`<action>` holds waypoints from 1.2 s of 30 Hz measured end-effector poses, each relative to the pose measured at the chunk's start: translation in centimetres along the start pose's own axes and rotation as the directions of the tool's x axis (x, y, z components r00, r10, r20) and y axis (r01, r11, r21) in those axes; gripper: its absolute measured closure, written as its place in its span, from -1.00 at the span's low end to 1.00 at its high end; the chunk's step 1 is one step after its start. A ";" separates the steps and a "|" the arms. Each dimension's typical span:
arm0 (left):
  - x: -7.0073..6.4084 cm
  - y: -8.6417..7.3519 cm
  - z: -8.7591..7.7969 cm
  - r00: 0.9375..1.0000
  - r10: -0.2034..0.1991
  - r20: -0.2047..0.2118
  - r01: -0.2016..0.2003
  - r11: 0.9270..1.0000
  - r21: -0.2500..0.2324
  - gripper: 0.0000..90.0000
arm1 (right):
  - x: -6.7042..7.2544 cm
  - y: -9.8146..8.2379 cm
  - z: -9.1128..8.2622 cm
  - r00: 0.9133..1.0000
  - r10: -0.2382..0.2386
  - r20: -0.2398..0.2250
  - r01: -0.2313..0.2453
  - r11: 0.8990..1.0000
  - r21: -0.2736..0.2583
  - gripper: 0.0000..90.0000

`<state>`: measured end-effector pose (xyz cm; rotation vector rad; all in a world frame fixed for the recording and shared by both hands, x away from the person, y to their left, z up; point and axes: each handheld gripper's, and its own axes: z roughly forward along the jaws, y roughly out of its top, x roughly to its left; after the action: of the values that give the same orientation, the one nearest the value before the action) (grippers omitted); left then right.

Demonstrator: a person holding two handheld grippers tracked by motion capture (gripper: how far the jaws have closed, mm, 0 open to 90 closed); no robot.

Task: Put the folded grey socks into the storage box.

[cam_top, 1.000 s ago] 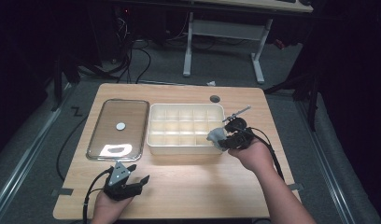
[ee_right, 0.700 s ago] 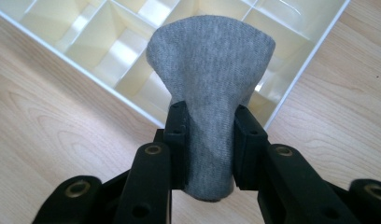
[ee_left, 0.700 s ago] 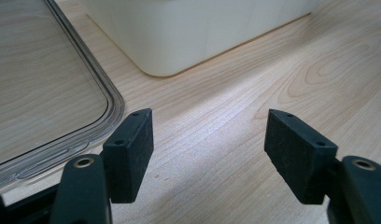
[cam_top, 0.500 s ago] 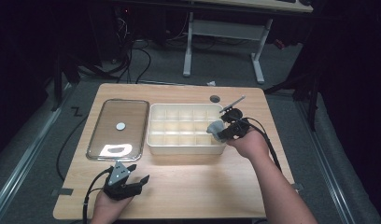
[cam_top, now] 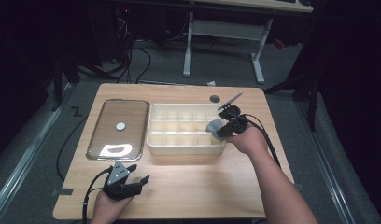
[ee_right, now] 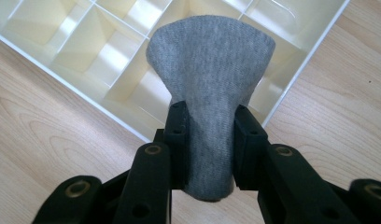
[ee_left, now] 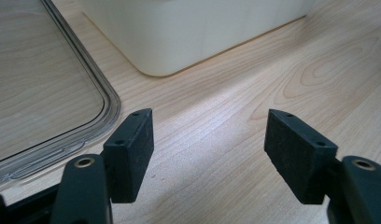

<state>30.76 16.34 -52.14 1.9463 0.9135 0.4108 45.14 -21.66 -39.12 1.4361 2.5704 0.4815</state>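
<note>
A cream divided box (cam_top: 157, 141) stands mid-table, with its compartments showing in the right gripper view as the cream divided box (ee_right: 48, 56). My right gripper (cam_top: 218, 129) is shut on a folded grey cloth (cam_top: 213, 126) and holds it over the box's near right corner. In the right gripper view the grey cloth (ee_right: 211, 84) is pinched between the jaws of my right gripper (ee_right: 208, 144) above a corner compartment. My left gripper (cam_top: 136, 181) rests open near the table's front left edge. In its own view my left gripper (ee_left: 212, 140) has nothing between its jaws.
A clear lid (cam_top: 118, 128) lies flat left of the box with a small white disc (cam_top: 120, 125) on it; its rim (ee_left: 111, 100) is close to my left gripper. A dark round hole (cam_top: 215, 98) sits at the table's back. Bare wood spreads in front of the box.
My right gripper has carried the grey cloth slightly away from me and left, over the box's right corner. The left gripper has stayed put.
</note>
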 end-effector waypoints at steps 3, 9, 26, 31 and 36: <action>0.0 0.0 0.0 1.000 0.001 -0.001 -0.001 1.000 0.005 -0.25 | -0.3 0.0 0.7 1.000 0.014 0.000 -0.014 0.999 0.032 0.61; 0.0 -0.1 0.0 1.000 0.002 0.001 -0.002 1.000 0.005 -0.25 | -0.5 0.1 1.9 1.000 0.028 0.007 -0.028 0.997 0.077 0.61; 0.0 -0.1 0.2 1.000 0.015 0.001 -0.015 1.000 0.015 -0.25 | -0.2 0.6 4.7 0.999 -0.026 0.034 0.018 0.978 0.208 0.64; -0.1 -0.1 0.2 1.000 0.016 0.000 -0.016 1.000 0.012 -0.25 | -0.1 0.7 5.7 0.999 -0.030 0.031 0.022 0.970 0.242 0.64; -0.1 -0.1 0.2 1.000 0.017 0.002 -0.017 1.000 0.012 -0.25 | 0.0 0.6 6.3 0.998 -0.046 0.032 0.036 0.967 0.254 0.65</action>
<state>30.77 16.21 -52.37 1.9660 0.9013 0.4143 47.45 -20.08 -44.77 1.4460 2.7034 0.1205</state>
